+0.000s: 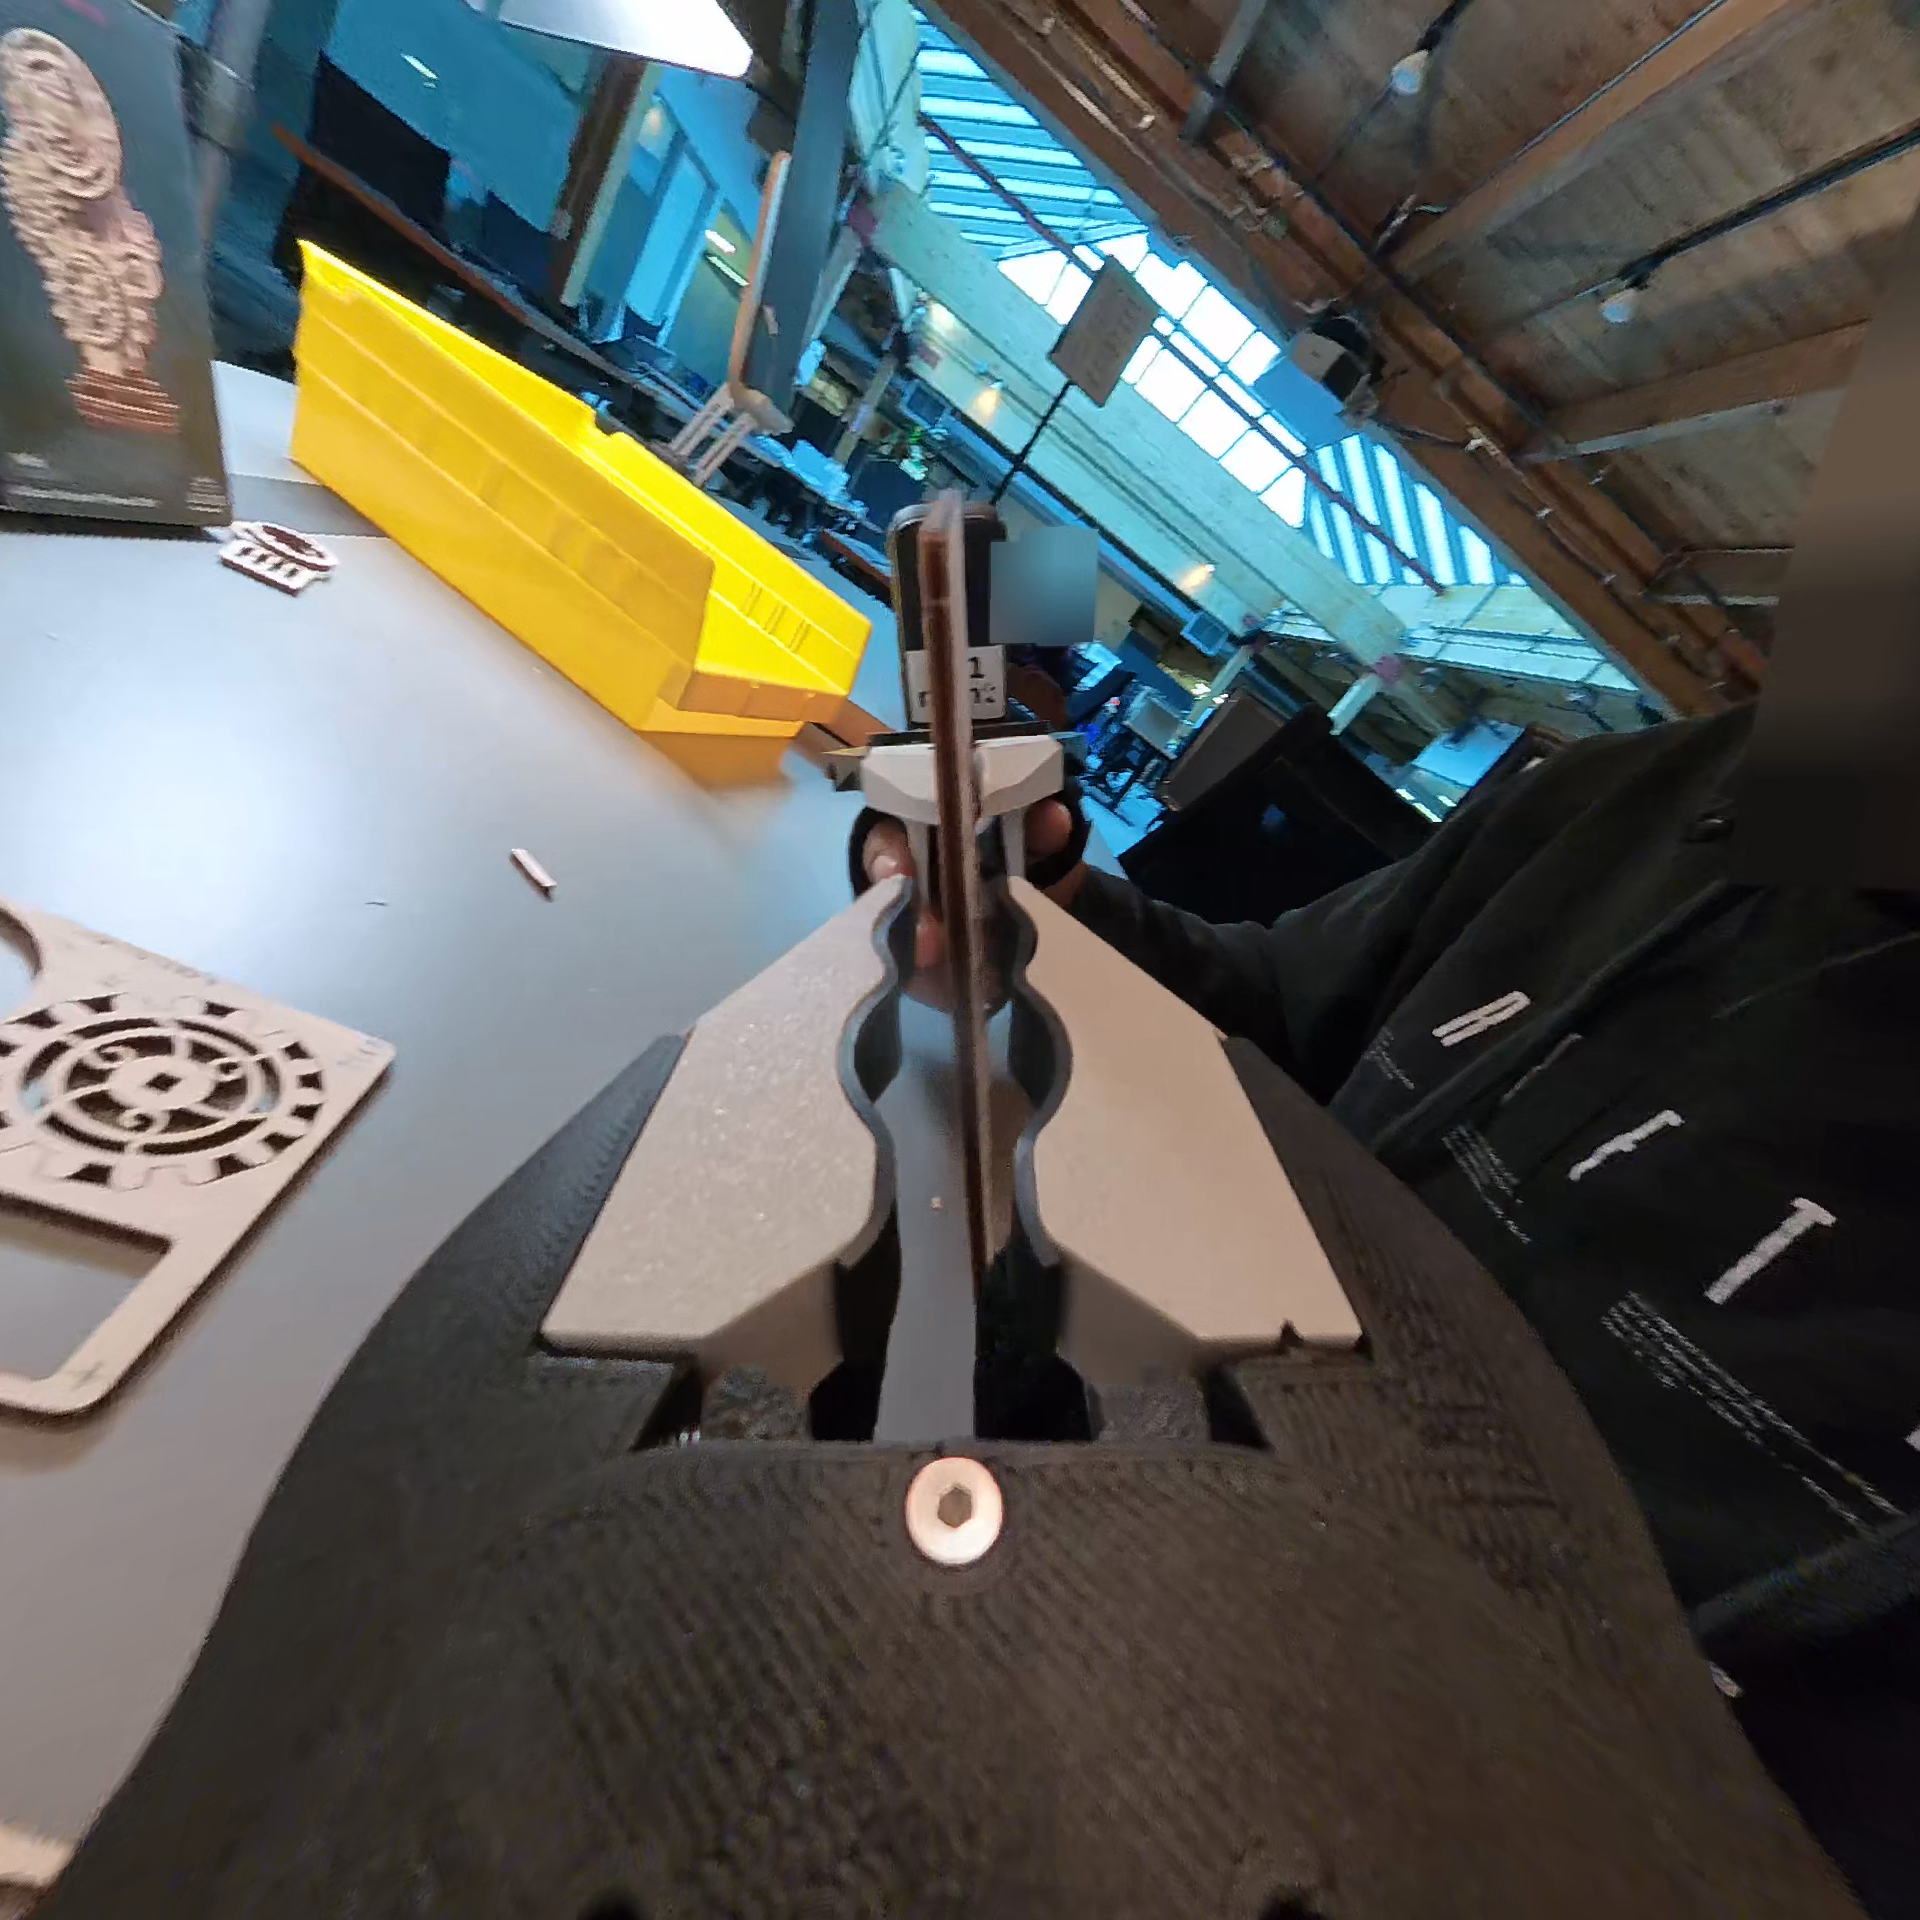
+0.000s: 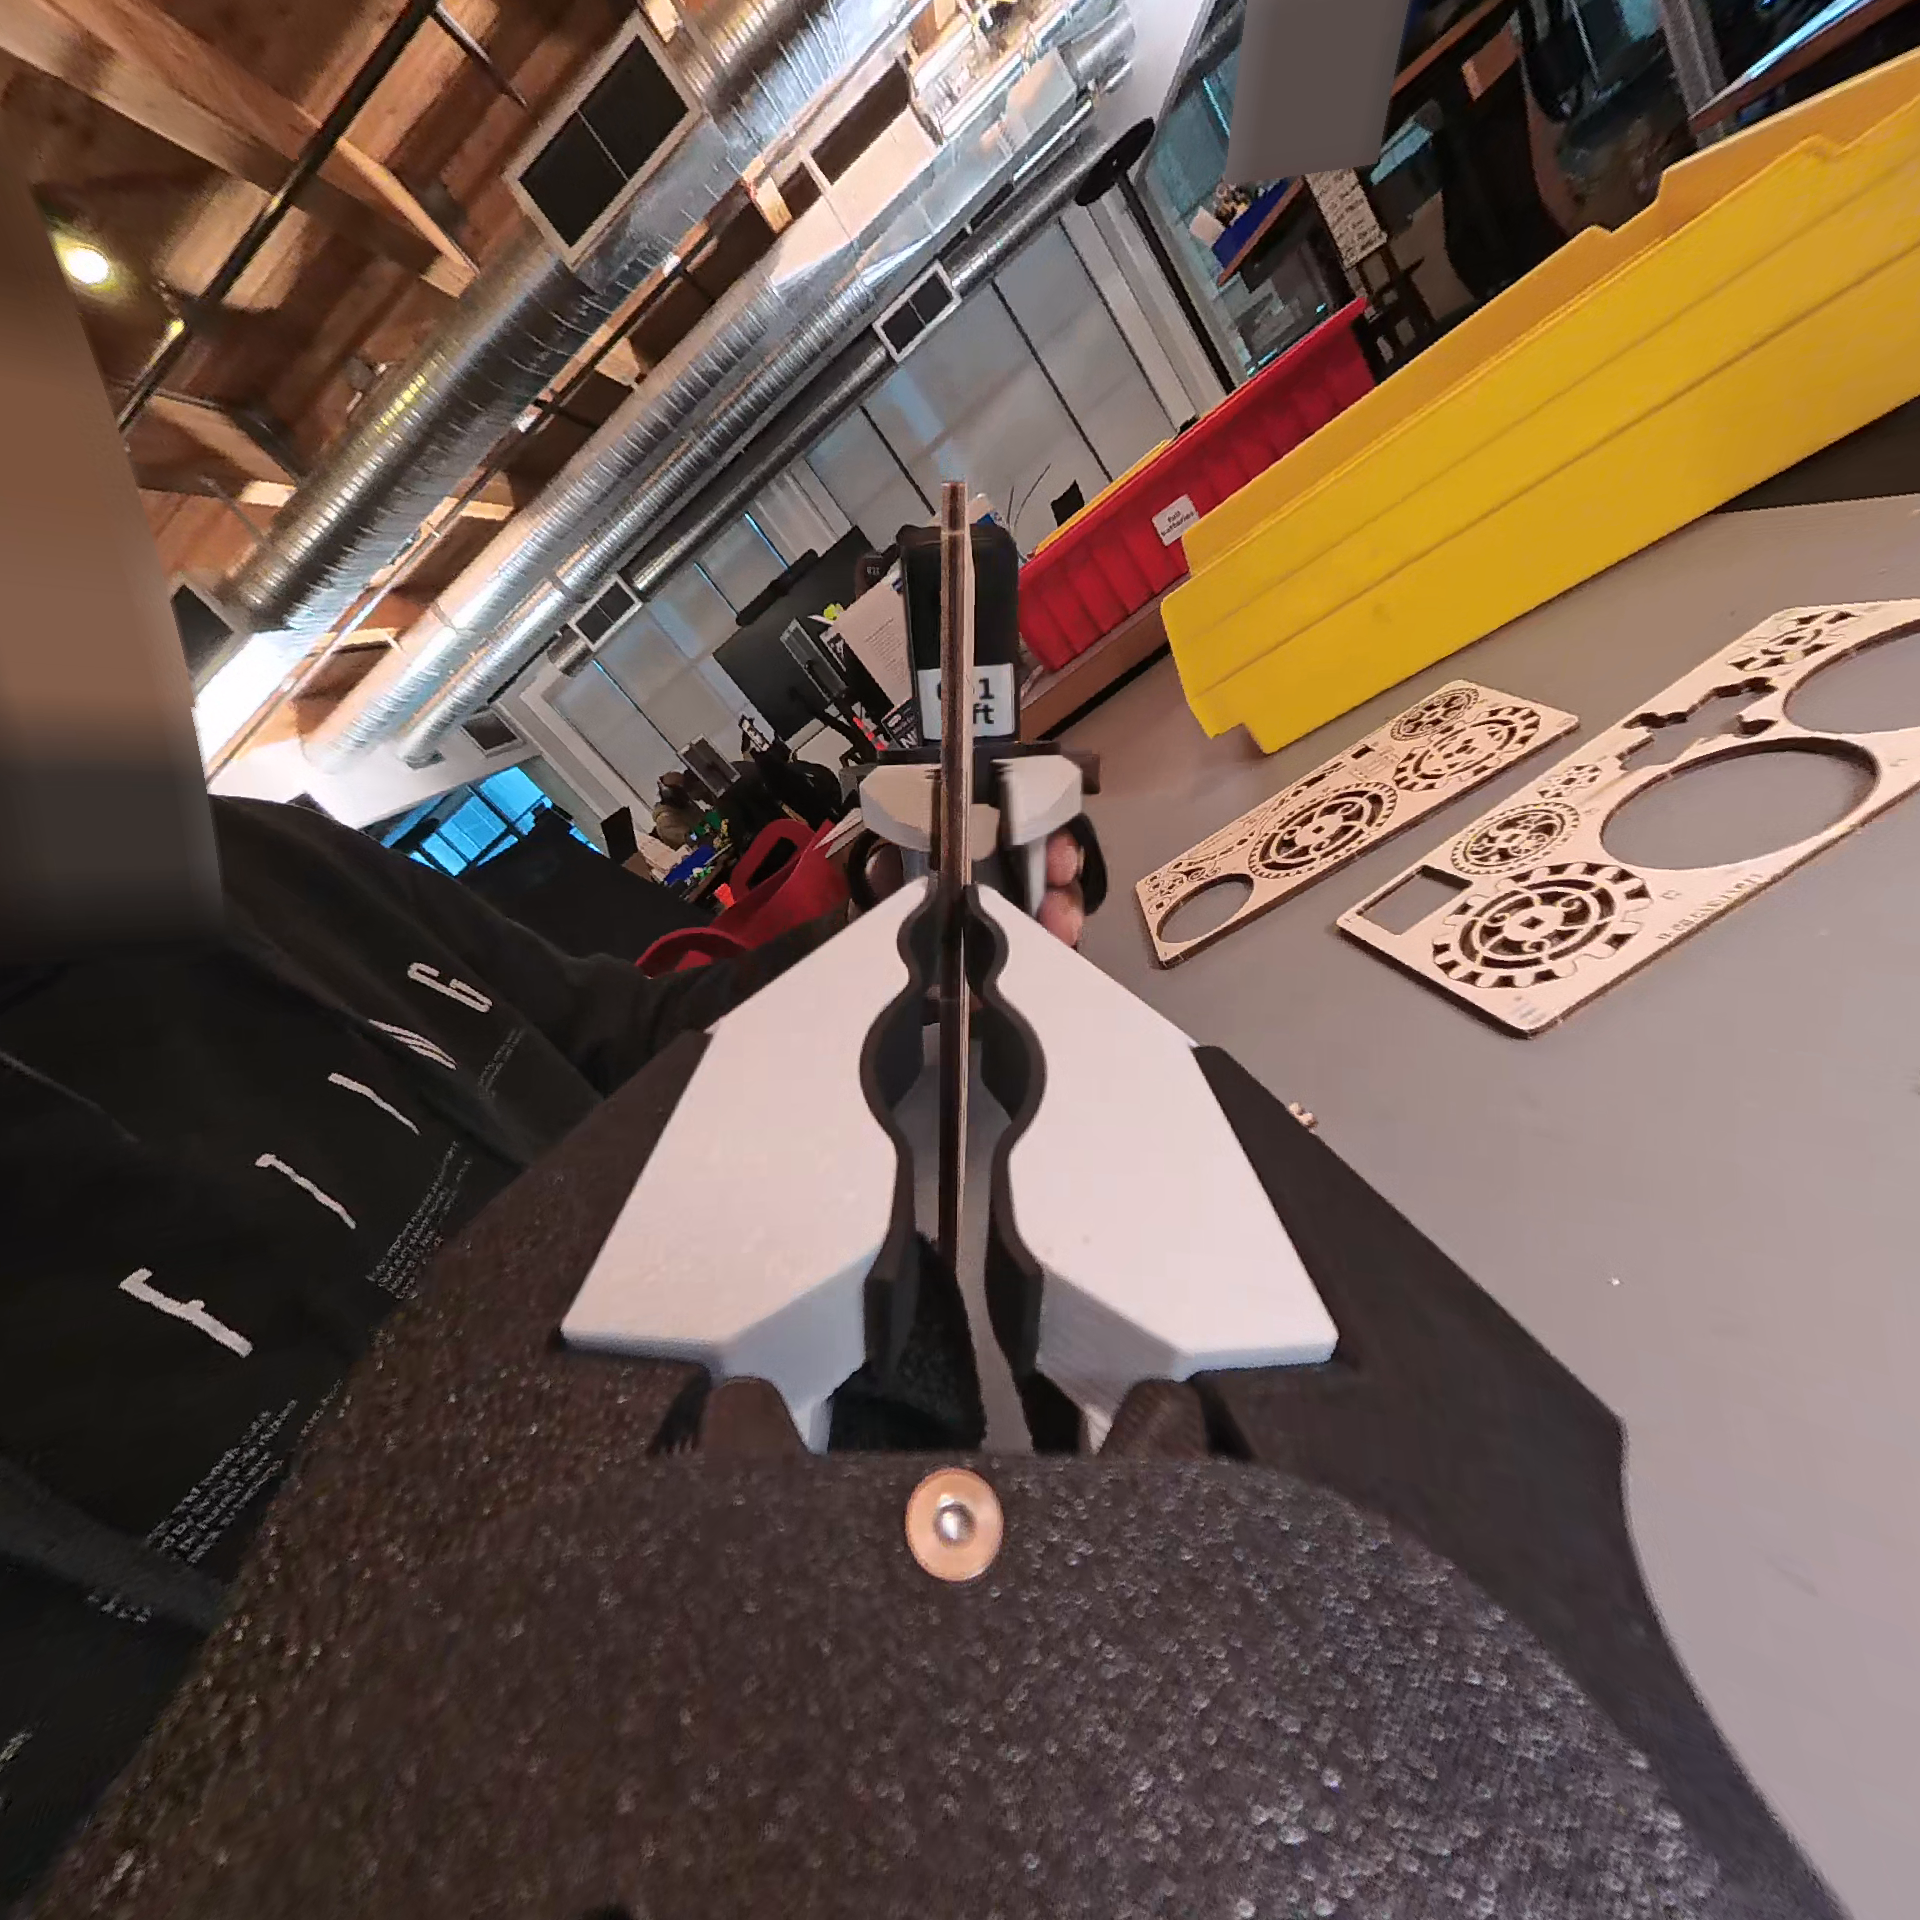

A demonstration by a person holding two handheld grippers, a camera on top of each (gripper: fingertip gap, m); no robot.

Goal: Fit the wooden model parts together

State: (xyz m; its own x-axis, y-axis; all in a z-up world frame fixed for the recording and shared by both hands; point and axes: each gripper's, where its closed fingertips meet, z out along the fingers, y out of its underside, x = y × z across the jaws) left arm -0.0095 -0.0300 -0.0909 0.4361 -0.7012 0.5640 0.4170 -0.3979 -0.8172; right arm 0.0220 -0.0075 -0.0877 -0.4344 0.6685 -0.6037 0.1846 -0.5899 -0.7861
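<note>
- Facing each other above the grey worktop, the two claws share one thin flat wooden model part, seen edge-on in both wrist views and lifted clear of the surface.
- The left claw is clenched on the near edge of that wooden piece; its grey fingers sit close on either side.
- The right claw is likewise clamped on the same piece from the opposite end, so the part bridges the two.
- Two laser-cut plywood sheets with gear patterns lie flat on the worktop, near a long yellow plastic bin; a small dark cut-out piece rests beside a black product box.
- Judged step: the part seems to be mid-handover or being steadied for re-gripping, not yet mated to anything.
- The next move likely calls for one claw to let go while the other keeps the piece square, then bringing a mating piece to it.
</note>
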